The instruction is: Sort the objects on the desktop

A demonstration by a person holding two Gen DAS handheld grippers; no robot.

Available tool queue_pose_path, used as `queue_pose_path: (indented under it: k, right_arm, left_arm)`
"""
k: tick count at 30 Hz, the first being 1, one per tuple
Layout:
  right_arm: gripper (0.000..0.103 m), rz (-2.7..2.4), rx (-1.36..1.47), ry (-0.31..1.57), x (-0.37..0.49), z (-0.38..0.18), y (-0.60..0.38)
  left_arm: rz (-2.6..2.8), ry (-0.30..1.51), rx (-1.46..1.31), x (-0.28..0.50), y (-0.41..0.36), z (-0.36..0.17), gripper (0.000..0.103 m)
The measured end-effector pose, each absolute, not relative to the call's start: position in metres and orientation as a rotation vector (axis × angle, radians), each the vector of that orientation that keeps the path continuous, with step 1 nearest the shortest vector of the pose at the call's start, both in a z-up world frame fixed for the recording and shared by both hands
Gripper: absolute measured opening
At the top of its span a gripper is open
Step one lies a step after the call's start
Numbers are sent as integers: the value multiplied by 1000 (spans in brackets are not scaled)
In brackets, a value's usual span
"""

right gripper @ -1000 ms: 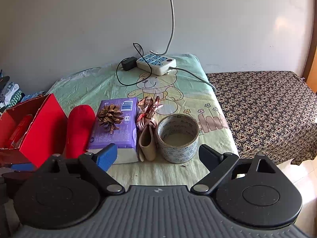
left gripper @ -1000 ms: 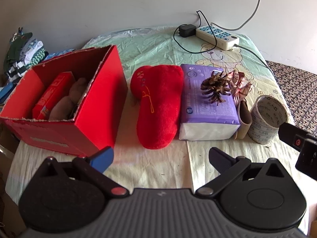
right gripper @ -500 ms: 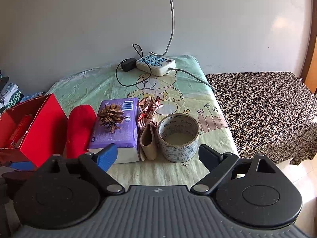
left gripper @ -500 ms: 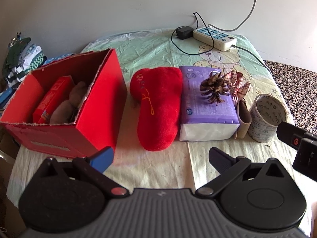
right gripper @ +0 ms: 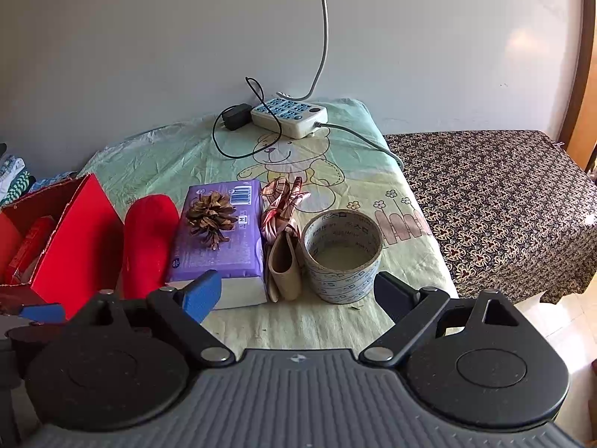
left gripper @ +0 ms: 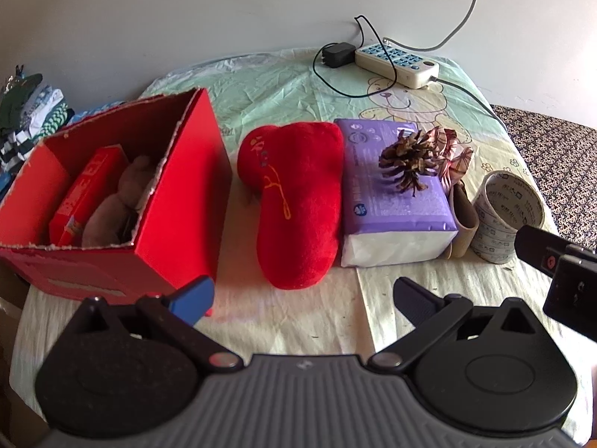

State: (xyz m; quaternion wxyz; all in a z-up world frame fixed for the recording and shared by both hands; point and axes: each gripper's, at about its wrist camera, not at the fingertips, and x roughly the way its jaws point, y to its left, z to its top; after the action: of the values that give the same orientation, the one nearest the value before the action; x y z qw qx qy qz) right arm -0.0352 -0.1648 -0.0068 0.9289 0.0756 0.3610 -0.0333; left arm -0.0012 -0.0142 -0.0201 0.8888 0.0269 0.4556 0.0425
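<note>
An open red box [left gripper: 179, 201] [right gripper: 78, 239] stands at the left with a red packet [left gripper: 87, 190] and a brown plush toy [left gripper: 115, 205] inside. To its right lie a red plush stocking [left gripper: 298, 201] [right gripper: 147, 239], a purple tissue pack [left gripper: 388, 194] [right gripper: 220, 246] with a pine cone [left gripper: 408, 158] [right gripper: 211, 218] on top, a striped ribbon bow [left gripper: 453, 153] [right gripper: 281, 201], a beige pouch [left gripper: 462, 220] [right gripper: 285, 265] and a tape roll [left gripper: 507, 209] [right gripper: 341, 254]. My left gripper [left gripper: 304, 295] is open and empty before the stocking. My right gripper [right gripper: 294, 291] is open and empty just before the tape roll.
A white power strip [left gripper: 397, 61] [right gripper: 289, 114] with a black adapter [left gripper: 337, 54] and cables lies at the back by the wall. Folded clothes [left gripper: 26, 112] are stacked at far left. A patterned bed [right gripper: 496, 201] is to the right of the table.
My left gripper has drawn back and up a little, so the objects look slightly smaller and lower. The right gripper has hardly moved. Nothing on the table has moved.
</note>
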Motion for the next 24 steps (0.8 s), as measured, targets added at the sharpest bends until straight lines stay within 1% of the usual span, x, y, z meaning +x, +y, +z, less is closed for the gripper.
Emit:
queue_pose_path:
  k: [13,16,24]
  right_arm:
    - [91,-185,192,771,-26,-22,-164]
    - [91,-211,215,791,-26,-29,-173]
    - [90,-264,256,783,-11,-25,-225]
  left_arm:
    - [-45,943,80,15,-10,-39,102]
    - [-145,928,30,13,-14,-41,102]
    - [-305,889,76,20,-73,-28,102]
